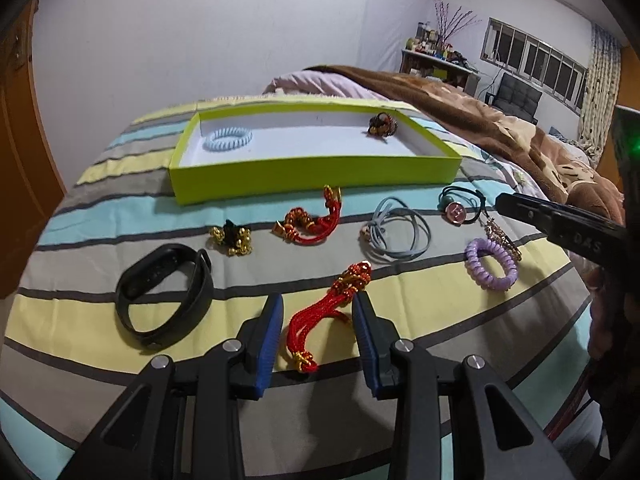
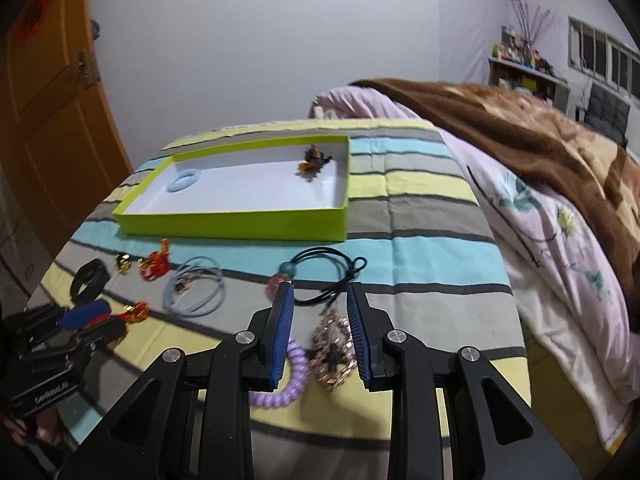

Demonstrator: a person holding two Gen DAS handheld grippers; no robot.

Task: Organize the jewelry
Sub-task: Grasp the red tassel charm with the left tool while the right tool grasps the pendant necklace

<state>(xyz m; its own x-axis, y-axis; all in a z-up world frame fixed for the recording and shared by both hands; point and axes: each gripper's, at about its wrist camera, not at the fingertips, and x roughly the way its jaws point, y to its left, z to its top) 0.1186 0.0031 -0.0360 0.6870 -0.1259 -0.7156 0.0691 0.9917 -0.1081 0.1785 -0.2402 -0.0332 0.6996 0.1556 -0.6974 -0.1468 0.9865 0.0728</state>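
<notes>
A lime-green box (image 1: 312,178) (image 2: 240,224) lies on the striped cloth and holds a pale blue coil hair tie (image 1: 228,139) and a dark beaded piece (image 1: 383,124). My left gripper (image 1: 318,304) is open, its jaws either side of a red and gold cord bracelet (image 1: 320,320) lying on the cloth. My right gripper (image 2: 320,292) is open over a gold pendant (image 2: 334,348) on a black cord, beside a purple coil hair tie (image 2: 288,380). The right gripper shows at the right edge of the left wrist view (image 1: 560,220).
Lying on the cloth are a black wristband (image 1: 164,296), a black and gold bell piece (image 1: 232,236), a second red cord bracelet (image 1: 312,220), a grey-blue cord loop (image 1: 396,236) and a black tie with a pink button (image 1: 456,210). A brown blanket (image 2: 520,132) lies to the right.
</notes>
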